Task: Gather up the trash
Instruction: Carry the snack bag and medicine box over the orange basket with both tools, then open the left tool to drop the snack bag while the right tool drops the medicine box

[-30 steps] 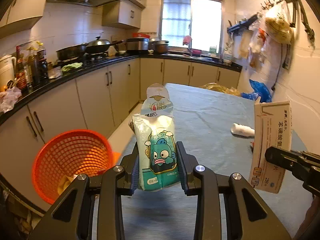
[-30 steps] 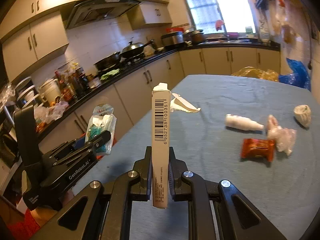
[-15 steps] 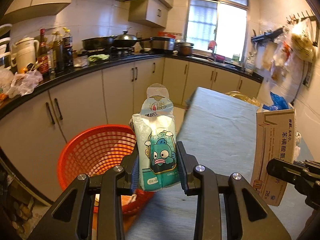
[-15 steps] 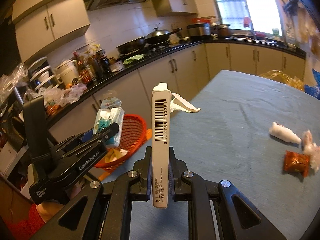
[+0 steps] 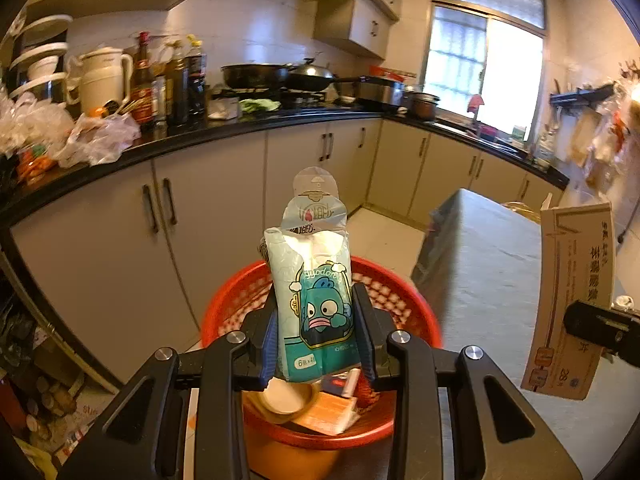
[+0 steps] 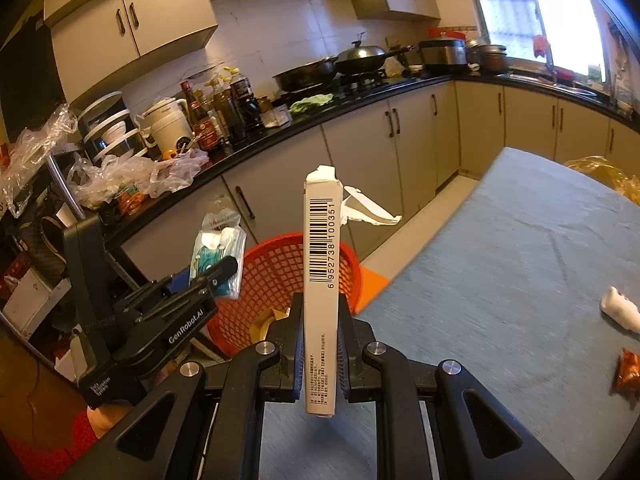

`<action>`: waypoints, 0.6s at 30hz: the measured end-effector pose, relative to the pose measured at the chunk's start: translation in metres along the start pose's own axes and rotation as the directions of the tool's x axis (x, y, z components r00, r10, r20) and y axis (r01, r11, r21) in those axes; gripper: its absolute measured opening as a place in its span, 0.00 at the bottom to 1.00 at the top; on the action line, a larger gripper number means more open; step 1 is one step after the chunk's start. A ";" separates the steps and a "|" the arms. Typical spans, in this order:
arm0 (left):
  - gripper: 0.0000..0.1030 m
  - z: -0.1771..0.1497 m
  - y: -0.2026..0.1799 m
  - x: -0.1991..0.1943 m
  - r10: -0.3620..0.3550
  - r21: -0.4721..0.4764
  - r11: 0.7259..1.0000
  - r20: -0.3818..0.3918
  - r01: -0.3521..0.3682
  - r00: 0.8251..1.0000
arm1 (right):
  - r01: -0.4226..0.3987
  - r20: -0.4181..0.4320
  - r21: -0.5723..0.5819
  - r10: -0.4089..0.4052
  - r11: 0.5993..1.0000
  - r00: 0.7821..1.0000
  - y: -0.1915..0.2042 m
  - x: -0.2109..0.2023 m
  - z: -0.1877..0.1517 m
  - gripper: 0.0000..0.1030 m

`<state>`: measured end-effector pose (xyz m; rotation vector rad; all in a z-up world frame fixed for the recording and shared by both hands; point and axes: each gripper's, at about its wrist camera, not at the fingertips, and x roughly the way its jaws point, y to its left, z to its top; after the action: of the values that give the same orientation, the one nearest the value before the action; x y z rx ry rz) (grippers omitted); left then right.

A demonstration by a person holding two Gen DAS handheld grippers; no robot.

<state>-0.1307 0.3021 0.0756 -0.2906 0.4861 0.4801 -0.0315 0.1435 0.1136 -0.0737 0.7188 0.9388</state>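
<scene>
My left gripper (image 5: 316, 332) is shut on a white and teal tissue packet (image 5: 310, 300) with a cartoon fish, held upright above the orange mesh trash basket (image 5: 412, 320). The basket holds several scraps. My right gripper (image 6: 319, 344) is shut on a flat cardboard medicine box (image 6: 321, 264) with a barcode, held upright near the table's left edge. That box also shows at the right of the left wrist view (image 5: 572, 300). The basket (image 6: 280, 276) stands on the floor beside the table, behind the box. The left gripper and its packet (image 6: 218, 252) show left of the basket.
The grey-clothed table (image 6: 520, 248) carries a white crumpled scrap (image 6: 620, 312) and an orange wrapper (image 6: 626, 372) at the right. Beige cabinets under a black counter (image 5: 200, 136) with bottles, pans and bags run along the left. An orange panel (image 6: 370, 284) sits by the basket.
Both grippers have swung left, off the table towards the basket. The tissue packet now hangs over the basket. Both grips are unchanged.
</scene>
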 end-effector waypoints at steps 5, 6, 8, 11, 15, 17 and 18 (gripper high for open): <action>0.31 -0.001 0.012 0.007 0.014 -0.013 1.000 -0.020 -0.015 1.000 | -0.022 -0.031 0.000 0.022 1.000 0.999 0.008 0.025 0.008 0.14; 0.31 -0.002 0.012 0.008 0.015 -0.013 1.000 -0.022 -0.016 1.000 | -0.024 -0.036 0.000 0.024 1.000 0.999 0.010 0.029 0.010 0.14; 0.31 -0.003 0.014 0.010 0.016 -0.011 1.000 -0.027 -0.016 0.999 | -0.030 -0.044 -0.004 0.030 1.000 0.999 0.014 0.037 0.012 0.14; 0.31 -0.004 0.019 0.015 0.015 -0.014 1.000 -0.038 -0.015 0.999 | -0.032 -0.050 -0.007 0.031 0.999 0.998 0.018 0.046 0.016 0.14; 0.31 -0.006 0.020 0.018 0.009 -0.013 1.000 -0.051 -0.010 0.999 | -0.030 -0.063 -0.007 0.030 1.000 0.998 0.019 0.059 0.019 0.14; 0.31 -0.006 0.019 0.019 0.008 -0.009 1.000 -0.053 -0.008 0.999 | -0.028 -0.069 -0.009 0.027 1.000 0.997 0.020 0.064 0.020 0.14; 0.31 -0.006 0.018 0.020 0.006 -0.007 1.000 -0.054 -0.007 0.999 | -0.026 -0.072 -0.009 0.025 1.000 0.997 0.020 0.067 0.020 0.14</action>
<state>-0.1271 0.3226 0.0576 -0.3099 0.5382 0.4814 -0.0107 0.2104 0.0942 -0.1080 0.7831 0.9681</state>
